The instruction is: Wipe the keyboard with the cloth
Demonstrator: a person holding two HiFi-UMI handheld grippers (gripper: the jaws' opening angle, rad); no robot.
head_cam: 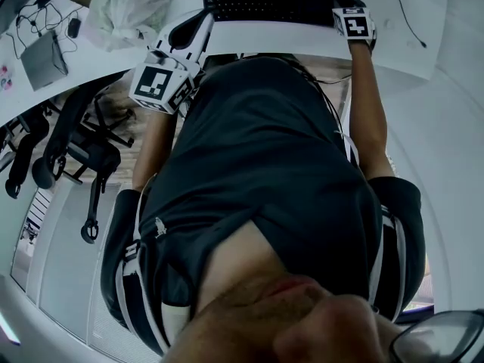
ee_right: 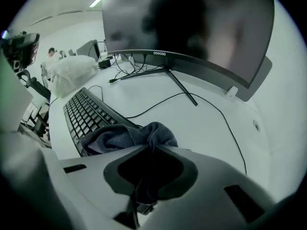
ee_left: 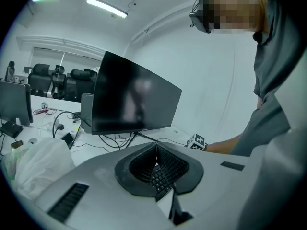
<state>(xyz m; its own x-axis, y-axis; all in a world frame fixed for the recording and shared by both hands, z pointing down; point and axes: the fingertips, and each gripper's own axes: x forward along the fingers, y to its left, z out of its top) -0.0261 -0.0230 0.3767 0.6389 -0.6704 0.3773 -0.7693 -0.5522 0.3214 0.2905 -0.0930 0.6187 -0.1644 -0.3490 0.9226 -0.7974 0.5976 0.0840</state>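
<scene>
The right tongs (ee_right: 152,146), clamped on the cloth (ee_right: 128,135) at the keyboard's (ee_right: 85,113) right end, should sweep evenly leftward; the left tongs (ee_left: 156,145) hang closed, empty.

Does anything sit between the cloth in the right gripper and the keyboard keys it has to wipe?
Nothing visible does. The right gripper is shut on the cloth, which lies against the near end of the keyboard. The key rows beyond it are bare.
</scene>
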